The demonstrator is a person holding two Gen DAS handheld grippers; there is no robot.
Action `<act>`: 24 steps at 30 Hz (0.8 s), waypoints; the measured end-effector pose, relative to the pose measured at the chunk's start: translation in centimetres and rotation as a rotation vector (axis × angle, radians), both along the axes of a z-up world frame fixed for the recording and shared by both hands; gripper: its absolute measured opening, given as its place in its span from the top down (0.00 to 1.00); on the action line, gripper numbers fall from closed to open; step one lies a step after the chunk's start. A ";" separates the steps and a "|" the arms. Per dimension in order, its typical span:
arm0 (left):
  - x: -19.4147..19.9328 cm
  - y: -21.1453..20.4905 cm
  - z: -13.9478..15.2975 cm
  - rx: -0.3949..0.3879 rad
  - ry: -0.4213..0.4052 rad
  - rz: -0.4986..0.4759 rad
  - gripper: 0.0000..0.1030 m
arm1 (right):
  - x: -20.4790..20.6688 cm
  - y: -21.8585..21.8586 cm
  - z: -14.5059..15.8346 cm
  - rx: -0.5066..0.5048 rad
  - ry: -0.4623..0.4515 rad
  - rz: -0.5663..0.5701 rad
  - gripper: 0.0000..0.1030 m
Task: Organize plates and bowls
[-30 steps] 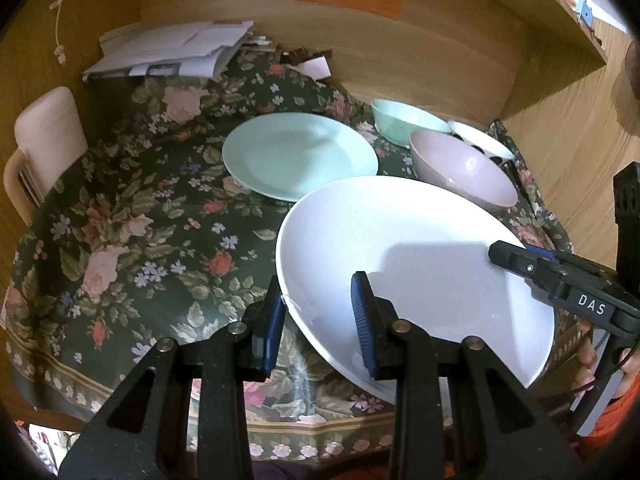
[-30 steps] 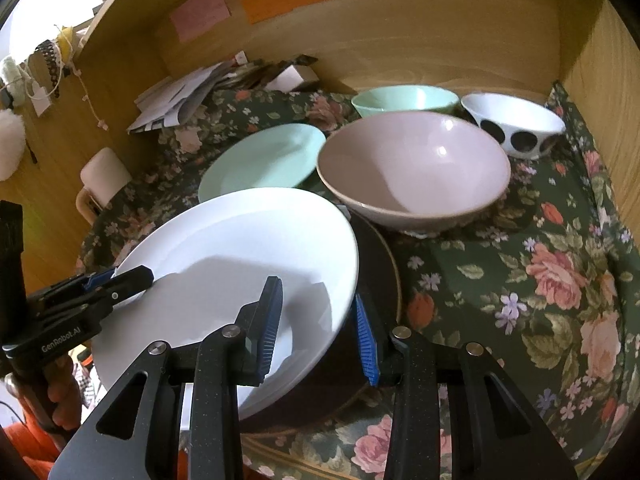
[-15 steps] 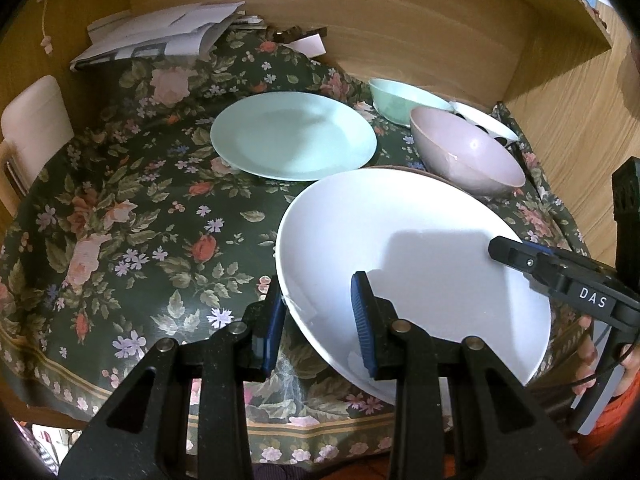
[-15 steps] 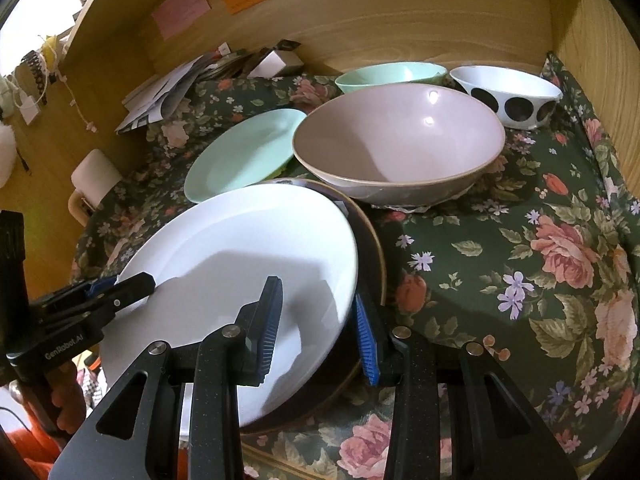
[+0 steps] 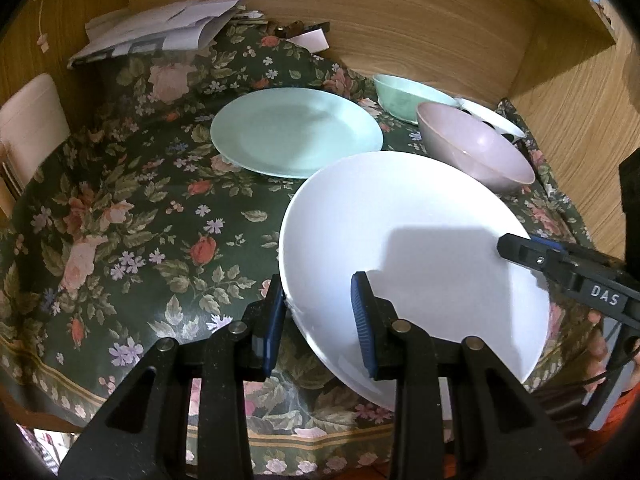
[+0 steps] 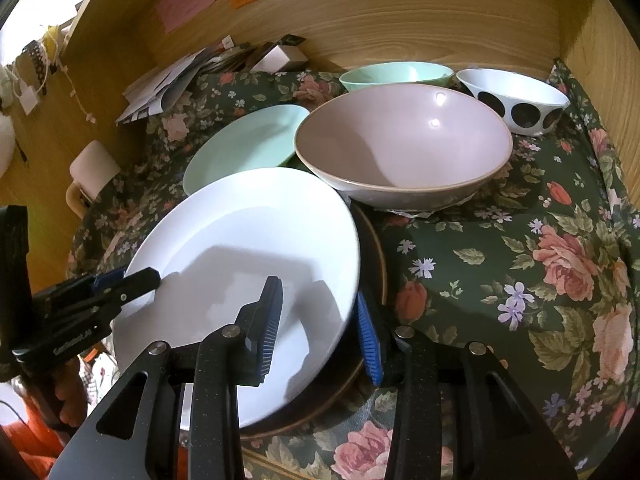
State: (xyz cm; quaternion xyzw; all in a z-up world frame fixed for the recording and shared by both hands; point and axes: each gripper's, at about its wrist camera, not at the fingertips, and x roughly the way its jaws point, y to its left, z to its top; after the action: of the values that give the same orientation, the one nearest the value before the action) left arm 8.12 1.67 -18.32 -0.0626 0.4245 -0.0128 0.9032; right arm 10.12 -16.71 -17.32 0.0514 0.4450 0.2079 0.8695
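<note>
The white plate (image 5: 412, 248) sits at the near right of the worktop (image 5: 132, 216), held at both sides. The left hand-held gripper (image 5: 318, 308) straddles its rim at about 8 o'clock, one pad under the edge and one on the upper face; whether the pads press the plate or merely bracket it cannot be told. The right hand-held gripper (image 6: 318, 320) straddles the opposite rim at about 4 o'clock the same way, grip equally unclear.

A dark brown plate (image 6: 372, 240) lies beneath the white one; only a crescent of its rim shows in the right wrist view, and the left wrist view hides it entirely. The white plate's far edge covers the foot of the pink bowl (image 6: 404, 148); contact cannot be judged. Behind the pink bowl, the mint bowl (image 6: 396, 74) shows only its upper part, and the spotted bowl (image 6: 516, 96) stands at 1 o'clock near the wooden wall (image 6: 400, 12).

The mint plate (image 5: 296, 136) lies at 12 o'clock, its near rim close to the white plate. Open floral cloth spreads from 8 to 10 o'clock. Papers (image 5: 160, 32) crowd the far left corner.
</note>
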 end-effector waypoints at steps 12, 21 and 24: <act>0.2 -0.3 -0.2 0.017 -0.020 -0.014 0.69 | -0.9 -0.3 1.2 -0.090 -0.052 -0.018 0.66; 0.4 0.0 0.5 0.032 -0.049 -0.019 0.69 | -0.9 -0.8 2.4 -0.098 -0.075 -0.035 0.64; 0.3 0.4 1.8 0.048 -0.085 -0.010 0.69 | -0.9 -0.5 3.3 -0.087 -0.100 -0.029 0.58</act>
State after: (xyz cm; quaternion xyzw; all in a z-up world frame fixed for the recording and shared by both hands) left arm 8.39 2.07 -16.56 -0.0381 0.3862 -0.0098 0.9216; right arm 9.21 -17.23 -14.07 0.0097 0.4089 0.1779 0.8950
